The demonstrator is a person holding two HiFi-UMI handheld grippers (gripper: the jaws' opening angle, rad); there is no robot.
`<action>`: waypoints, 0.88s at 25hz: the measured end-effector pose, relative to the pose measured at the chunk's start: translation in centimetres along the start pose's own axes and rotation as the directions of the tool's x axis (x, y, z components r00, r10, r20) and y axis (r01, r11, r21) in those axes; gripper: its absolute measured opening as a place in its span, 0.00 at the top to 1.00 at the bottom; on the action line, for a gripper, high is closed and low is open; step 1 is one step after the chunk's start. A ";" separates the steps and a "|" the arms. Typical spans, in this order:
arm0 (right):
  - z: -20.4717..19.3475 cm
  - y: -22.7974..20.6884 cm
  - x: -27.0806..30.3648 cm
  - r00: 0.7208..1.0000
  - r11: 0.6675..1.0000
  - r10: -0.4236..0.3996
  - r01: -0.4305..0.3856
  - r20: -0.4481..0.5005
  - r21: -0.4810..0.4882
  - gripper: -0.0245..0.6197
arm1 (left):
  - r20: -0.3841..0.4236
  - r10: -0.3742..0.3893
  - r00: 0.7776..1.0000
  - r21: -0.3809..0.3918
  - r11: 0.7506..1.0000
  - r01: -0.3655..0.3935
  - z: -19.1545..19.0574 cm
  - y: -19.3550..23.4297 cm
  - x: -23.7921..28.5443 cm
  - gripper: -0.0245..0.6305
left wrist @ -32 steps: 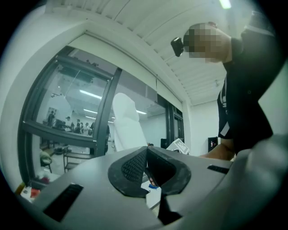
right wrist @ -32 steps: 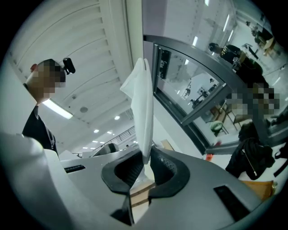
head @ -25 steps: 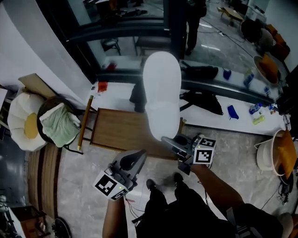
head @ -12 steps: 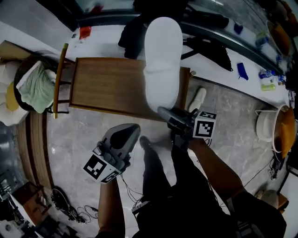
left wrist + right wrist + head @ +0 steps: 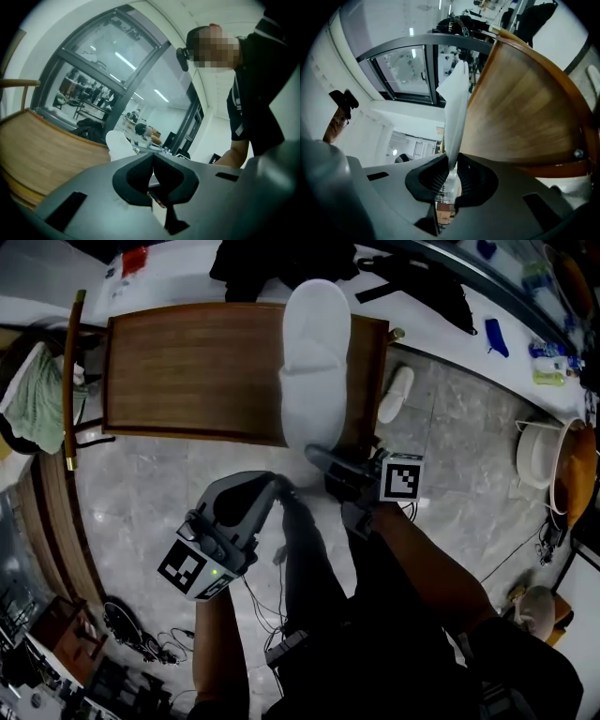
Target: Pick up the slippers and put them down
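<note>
Grey stone-tiled floor (image 5: 131, 474) fills most of your head view. A long white window ledge (image 5: 178, 273) runs along its top edge, strewn with dark bags and clothing (image 5: 272, 259). Against that ledge stands the brown rectangular wooden surface (image 5: 187, 371), its top bare except at the right end. A green cloth (image 5: 33, 399) is draped over a chair to its left, and a white round tub (image 5: 534, 456) sits on the floor well off to the right.

Across the right end of the surface you have the long white flat slipper (image 5: 317, 352). Your right gripper (image 5: 323, 457) has its jaws clenched on the slipper's thin near edge. Your right gripper view shows the slipper edge-on, reaching away from the jaws close beside the wood. You cannot tell from either view whether it rests on the wood or hangs just over it.

A second white slipper (image 5: 395, 395) lies on the floor just beside the right end of the surface, with neither gripper near it. Your left gripper (image 5: 272, 486) is low over the floor, in front of the near edge of the surface. Its jaws are pressed together with nothing between them.

By my reading you are about midway. One slipper is picked up and in hand, but you have not let go of it yet. Whether the floor slipper awaits its turn or has had it, the views do not say.
</note>
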State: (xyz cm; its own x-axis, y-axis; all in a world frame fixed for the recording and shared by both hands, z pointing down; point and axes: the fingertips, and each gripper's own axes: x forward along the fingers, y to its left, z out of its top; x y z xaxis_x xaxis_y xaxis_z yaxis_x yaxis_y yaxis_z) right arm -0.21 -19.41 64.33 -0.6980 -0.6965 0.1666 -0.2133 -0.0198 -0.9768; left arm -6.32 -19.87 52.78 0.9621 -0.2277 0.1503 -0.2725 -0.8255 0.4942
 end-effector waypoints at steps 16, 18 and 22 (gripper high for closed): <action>-2.0 -3.4 -0.1 1.000 0.997 -0.029 0.029 -0.001 0.074 0.88 | -0.041 -0.005 0.999 -0.082 0.997 0.001 -4.3 -0.2 -0.5 0.95; -2.1 -3.7 0.0 1.000 0.996 -0.027 0.026 0.008 0.090 0.88 | -0.043 -0.002 0.999 -0.089 0.996 -0.001 -4.6 -0.2 -0.6 0.95; -2.4 -3.9 0.1 1.000 0.994 -0.022 0.022 -0.001 0.102 0.88 | -0.043 -0.004 0.999 -0.095 0.995 0.000 -5.1 -0.3 -0.6 0.95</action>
State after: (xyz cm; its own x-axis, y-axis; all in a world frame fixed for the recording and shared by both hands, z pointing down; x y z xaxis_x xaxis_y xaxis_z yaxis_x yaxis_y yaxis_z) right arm -1.04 -17.70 68.44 -0.6938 -0.6952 0.1882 -0.1575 -0.1086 -0.9815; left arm -6.90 -16.84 56.94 0.9618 -0.2017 0.1848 -0.2722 -0.7727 0.5734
